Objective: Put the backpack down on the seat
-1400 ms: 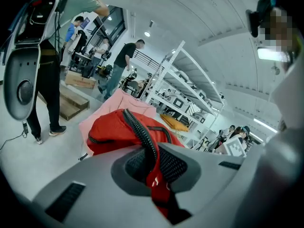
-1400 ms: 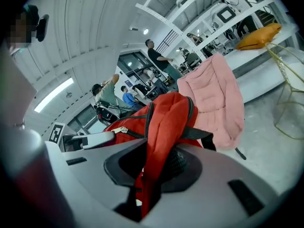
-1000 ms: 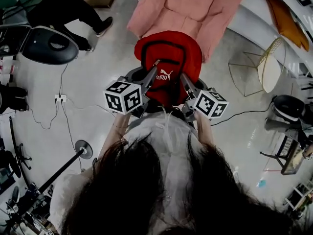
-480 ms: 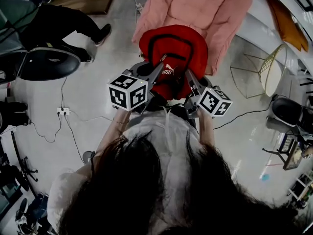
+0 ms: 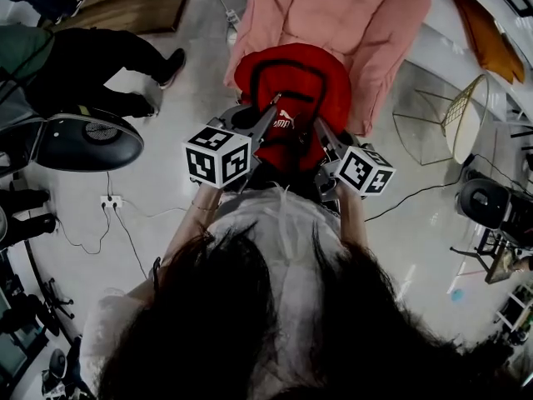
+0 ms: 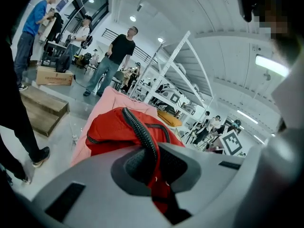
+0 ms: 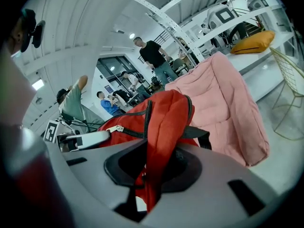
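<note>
From the head view, the lower part of the red backpack is hidden behind the left gripper, the right gripper and the person's dark hair. The pink seat runs off the top edge. Distant people in both gripper views are too small to describe.

Pale glossy floor all round. Far left: black round chair, bystander's dark-trousered legs just above it. Below the chair, white power strip flat on the floor. Top left: wooden platform. Right side: gold wire-frame chair, orange cushion on a white ledge beyond, second black chair lower down. In left gripper view: cardboard box, person in black T-shirt standing, white racking.
</note>
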A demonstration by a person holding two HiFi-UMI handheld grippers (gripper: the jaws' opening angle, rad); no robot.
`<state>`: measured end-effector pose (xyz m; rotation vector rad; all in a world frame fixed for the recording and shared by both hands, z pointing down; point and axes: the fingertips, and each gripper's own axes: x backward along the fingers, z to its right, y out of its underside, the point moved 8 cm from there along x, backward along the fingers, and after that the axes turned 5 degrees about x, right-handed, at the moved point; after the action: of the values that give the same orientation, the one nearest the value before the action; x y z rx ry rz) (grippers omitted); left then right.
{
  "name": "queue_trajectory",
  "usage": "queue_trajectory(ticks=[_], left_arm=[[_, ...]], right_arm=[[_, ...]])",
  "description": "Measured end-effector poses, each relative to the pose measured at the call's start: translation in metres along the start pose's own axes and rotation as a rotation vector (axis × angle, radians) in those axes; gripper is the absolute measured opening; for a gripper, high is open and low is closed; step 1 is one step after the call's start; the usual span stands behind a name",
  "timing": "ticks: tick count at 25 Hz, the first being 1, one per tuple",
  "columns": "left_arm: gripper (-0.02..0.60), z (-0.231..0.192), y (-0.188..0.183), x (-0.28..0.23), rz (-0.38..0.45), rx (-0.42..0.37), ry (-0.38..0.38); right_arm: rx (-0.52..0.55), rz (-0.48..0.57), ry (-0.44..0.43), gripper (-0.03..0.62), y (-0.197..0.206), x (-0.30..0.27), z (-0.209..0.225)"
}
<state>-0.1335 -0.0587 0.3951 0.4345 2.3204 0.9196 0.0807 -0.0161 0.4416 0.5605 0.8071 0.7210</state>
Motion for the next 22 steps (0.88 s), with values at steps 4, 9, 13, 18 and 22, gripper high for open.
queue_trajectory(ticks=[4, 9, 13, 18, 22], left_arm=[[0.04, -0.007, -0.012, -0.024, -0.024, 0.011, -0.006], [0.039, -0.025, -0.033, -0.071, -0.058, 0.038, -0.035], [0.04, -0.041, -0.043, -0.112, -0.103, 0.092, -0.061], [0.04, -0.062, -0.05, -0.168, -0.151, 0.144, -0.115], [0.04, -0.087, -0.055, -0.206, -0.137, 0.23, -0.168]], right_arm=[[-0.009, -0.022, 0.008, 0.084, -0.017, -0.015, 0.019], [-0.019, -0.07, -0.001, 0.084, -0.046, -0.048, 0.055], [-0.004, -0.135, -0.003, 0.084, -0.068, -0.074, 0.089], [0.006, -0.204, 0.003, 0.084, -0.089, -0.109, 0.139], [0.029, -0.242, 0.008, 0.084, -0.104, -0.142, 0.171]])
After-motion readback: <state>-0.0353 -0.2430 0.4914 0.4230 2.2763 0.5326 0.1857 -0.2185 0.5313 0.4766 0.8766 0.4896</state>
